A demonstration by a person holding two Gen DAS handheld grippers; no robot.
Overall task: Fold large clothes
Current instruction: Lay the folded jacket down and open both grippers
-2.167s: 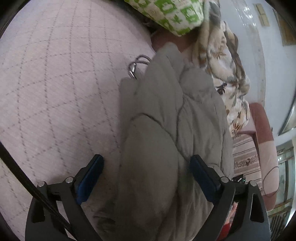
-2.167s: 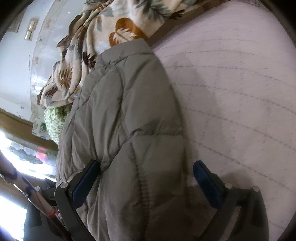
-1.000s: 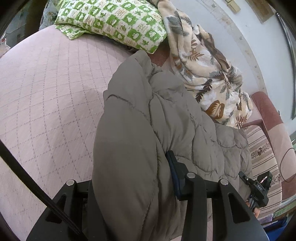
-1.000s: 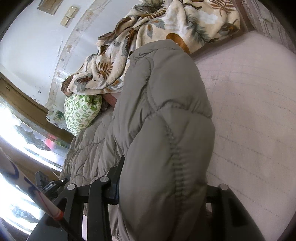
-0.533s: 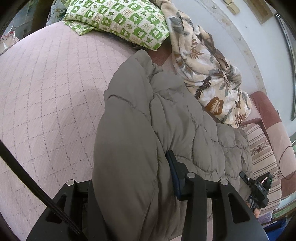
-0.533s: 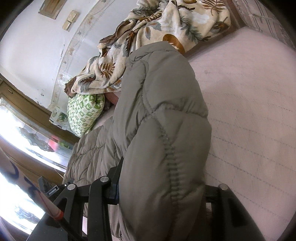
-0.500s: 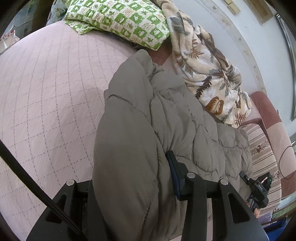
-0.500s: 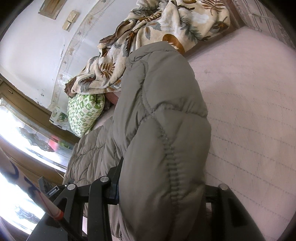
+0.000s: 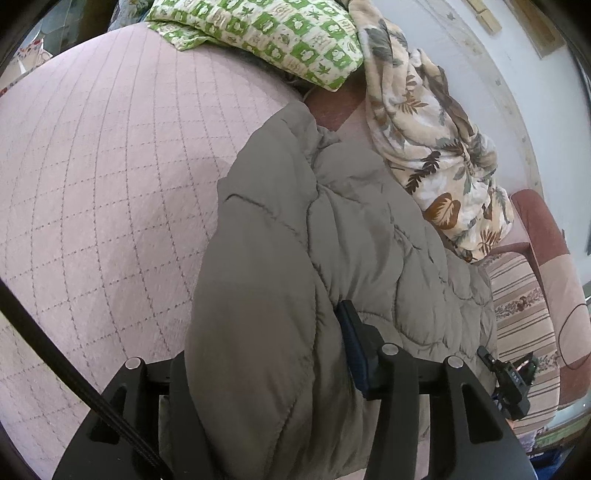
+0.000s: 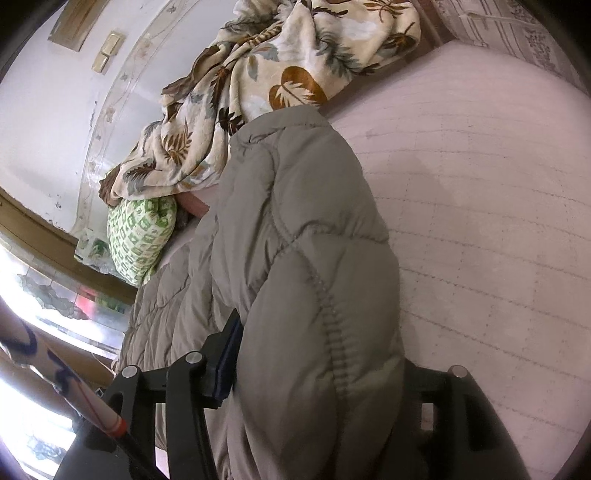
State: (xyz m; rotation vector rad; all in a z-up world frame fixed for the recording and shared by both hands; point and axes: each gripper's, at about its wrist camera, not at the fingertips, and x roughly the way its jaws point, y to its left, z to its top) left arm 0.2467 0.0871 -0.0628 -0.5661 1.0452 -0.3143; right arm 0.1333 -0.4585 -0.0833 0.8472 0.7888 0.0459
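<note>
Pink quilted bedspread with a stitched diamond grid fills the left of the left wrist view, and a black cable crosses its lower left corner; to the right of that bare cloth lies the grey-brown quilted puffer jacket, bunched in a thick fold that runs from the lower edge up toward the head of the bed; the left gripper has this fold packed between its black fingers, its blue pad pressed into the padding on the right side, and its jaws have just been opening a little with the jacket still filling the gap; above the jacket sits a green and white checked pillow, and to its right a cream blanket printed with brown leaves; further right stands a striped and pink padded bed end. Seen from the right wrist, the pillow and blanket lie at upper left, the jacket rises through the middle, and the bedspread spreads to the right; the right gripper likewise holds a puffed fold, jaws just widened yet still full of padding.
</note>
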